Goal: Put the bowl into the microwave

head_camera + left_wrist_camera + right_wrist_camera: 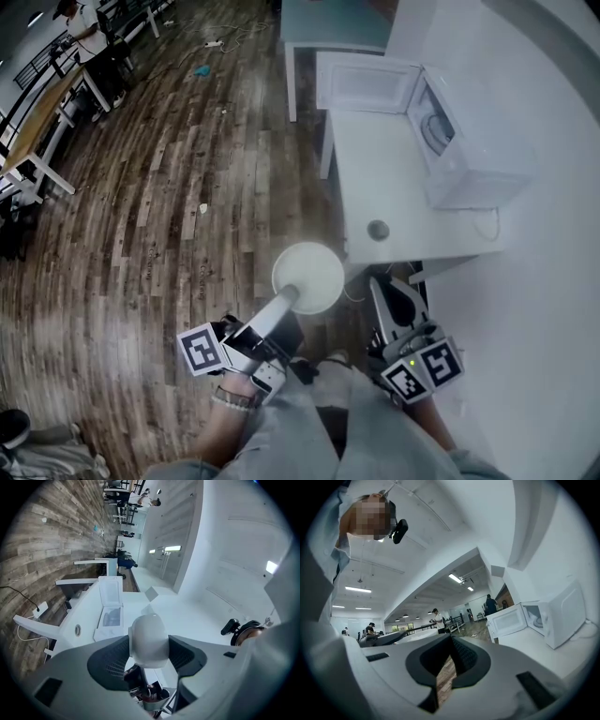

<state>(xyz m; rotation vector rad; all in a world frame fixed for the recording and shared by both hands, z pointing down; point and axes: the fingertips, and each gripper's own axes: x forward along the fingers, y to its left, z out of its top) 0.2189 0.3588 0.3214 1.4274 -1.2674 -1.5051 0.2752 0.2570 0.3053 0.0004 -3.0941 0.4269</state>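
A white bowl hangs in the air over the wooden floor, just off the near end of the white table. My left gripper is shut on its near rim; in the left gripper view the bowl fills the gap between the jaws of the left gripper. The white microwave stands at the table's far right with its door swung open; it also shows in the left gripper view. My right gripper is shut and empty beside the table's near corner.
A small round grey thing lies on the table near its front edge. The microwave and its open door lie ahead and to the right of my right gripper. Desks and people are far off across the wooden floor.
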